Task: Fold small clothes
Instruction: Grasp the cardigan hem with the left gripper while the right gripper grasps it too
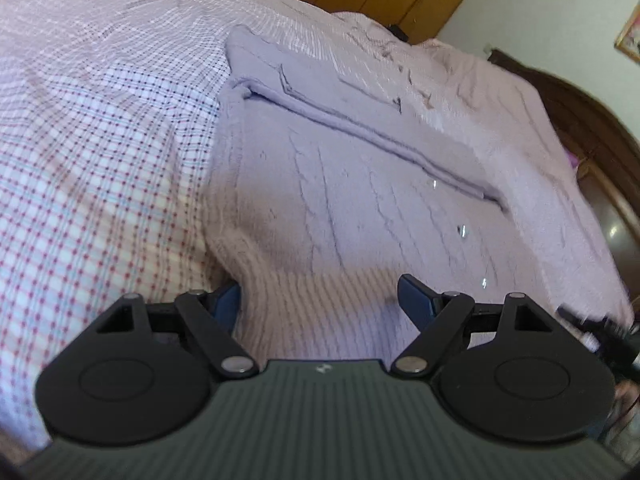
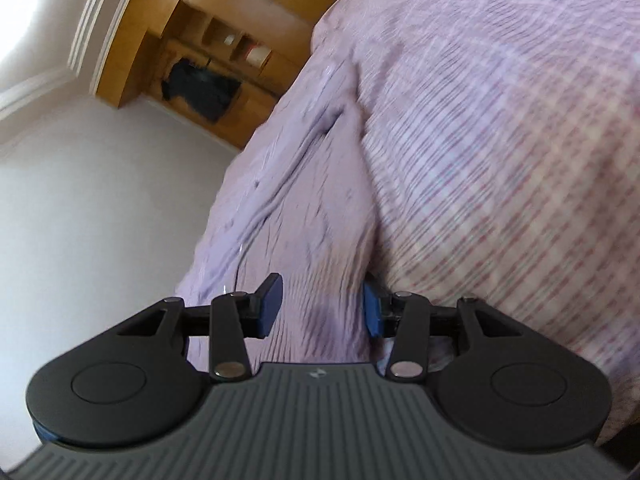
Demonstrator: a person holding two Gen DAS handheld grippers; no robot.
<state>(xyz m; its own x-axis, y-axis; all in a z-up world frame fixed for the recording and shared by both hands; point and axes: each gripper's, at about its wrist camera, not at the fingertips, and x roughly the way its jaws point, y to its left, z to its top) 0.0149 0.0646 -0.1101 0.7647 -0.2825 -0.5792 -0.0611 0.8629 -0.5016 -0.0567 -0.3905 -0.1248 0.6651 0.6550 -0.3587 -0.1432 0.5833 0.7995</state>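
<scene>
Sweater [image 1: 360, 208], a lilac cable-knit one, lies spread on the bed over the checked sheet [image 1: 100, 152], with one part already laid across its upper half as a long folded band. We see its ribbed hem nearest us in the left wrist view.

Our left tongs [image 1: 320, 304] stand spread wide over that hem; the knit runs between the blue pads [image 1: 414, 300], but they do not press it. Our right tongs [image 2: 320, 304] sit about half spread at the sweater's other edge, where it meets the sheet. Knit fills the gap there too, yet the view is blurred and we cannot tell whether the pads bite or merely straddle it.

We judge the step in hand to be taking the hem at both corners for the next fold. To do it well, we want each pair of tongs set at a corner, not mid-hem, so the edge lifts straight. We should catch every layer of the thick rib and leave the sheet out of the bite, which is a risk on the left, where one pad sits by the checked cloth. Then both hands should lift together, keeping the hem taut, so the folded band above stays flat.
</scene>
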